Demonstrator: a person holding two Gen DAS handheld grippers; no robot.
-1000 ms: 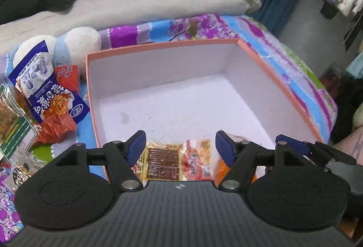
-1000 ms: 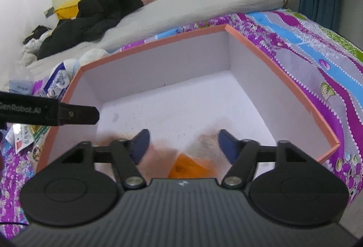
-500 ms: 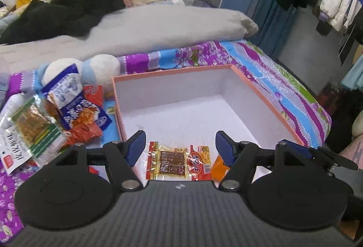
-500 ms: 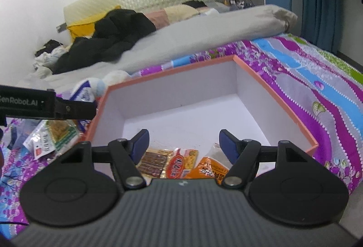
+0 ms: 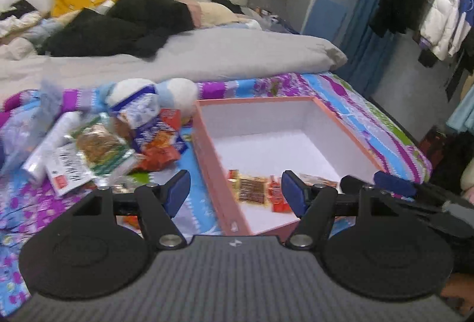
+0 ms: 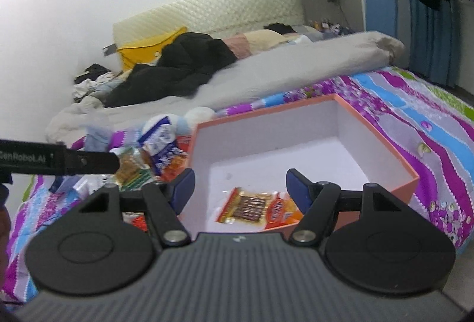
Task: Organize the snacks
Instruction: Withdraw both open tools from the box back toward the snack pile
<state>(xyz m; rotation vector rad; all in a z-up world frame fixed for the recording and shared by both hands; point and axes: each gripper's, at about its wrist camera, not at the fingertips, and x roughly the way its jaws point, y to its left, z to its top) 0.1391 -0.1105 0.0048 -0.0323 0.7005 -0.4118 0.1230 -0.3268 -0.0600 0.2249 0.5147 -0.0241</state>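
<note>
An orange box (image 5: pixel 207 144) (image 6: pixel 382 126) with a white inside lies on the patterned bedspread. Snack packets (image 5: pixel 254 188) (image 6: pixel 257 208) lie flat at its near end. Left of the box is a loose heap of snack bags (image 5: pixel 118 141) (image 6: pixel 160 156). My left gripper (image 5: pixel 235 188) hangs open and empty above the box's near left corner. My right gripper (image 6: pixel 240 186) is open and empty above the box's near edge. The right gripper's finger (image 5: pixel 394 184) shows at the right of the left wrist view, and the left gripper's finger (image 6: pixel 59 162) crosses the left of the right wrist view.
A soft toy (image 5: pixel 177 91) rests behind the snack heap. A grey duvet (image 5: pixel 207 55) and dark clothes (image 5: pixel 124 23) fill the far bed. The bed's edge (image 5: pixel 414 150) drops off right of the box, with hanging clothes (image 5: pixel 444 17) beyond.
Both grippers have pulled back and risen away from the box, still open. The packets inside the box now lie clear of the fingers, and more of the snack heap shows.
</note>
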